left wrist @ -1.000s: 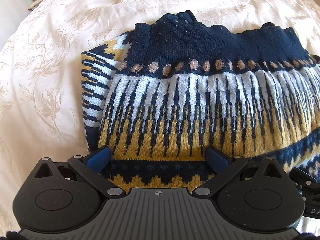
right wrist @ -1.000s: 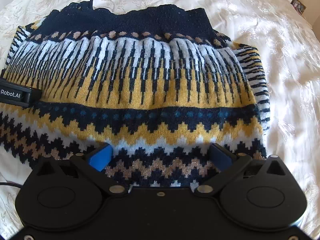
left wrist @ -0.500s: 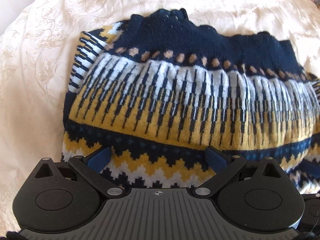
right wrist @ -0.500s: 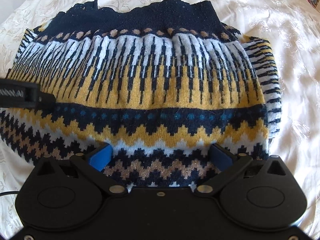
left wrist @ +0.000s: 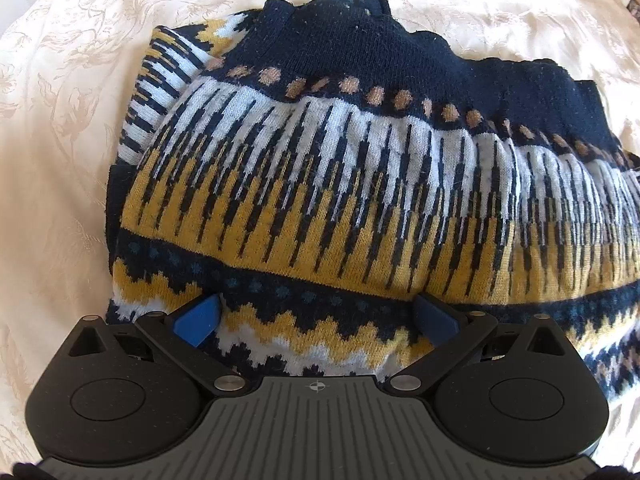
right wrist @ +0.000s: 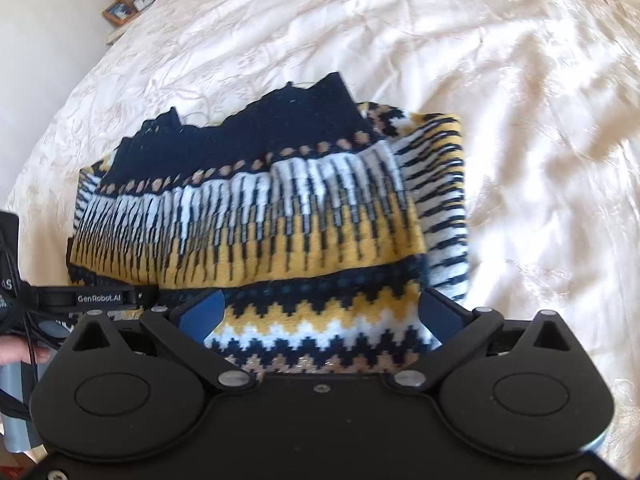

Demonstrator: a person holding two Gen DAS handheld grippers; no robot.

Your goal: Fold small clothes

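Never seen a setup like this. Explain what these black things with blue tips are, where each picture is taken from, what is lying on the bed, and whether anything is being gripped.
There is no robot. A person holds a handheld gripper in each hand, and each carries a wide-angle camera looking forward along its two blue-tipped fingers. One picture comes from the left gripper, the other from the right gripper; the black shapes at the bottom are the tools' own bodies.

On the cream bedspread lies a folded knitted sweater in navy, white and mustard. Both grippers are open, fingers spread over its near edge, so nothing is clamped.

In the right view, the left tool appears at the far left, with a bedside table in the background.
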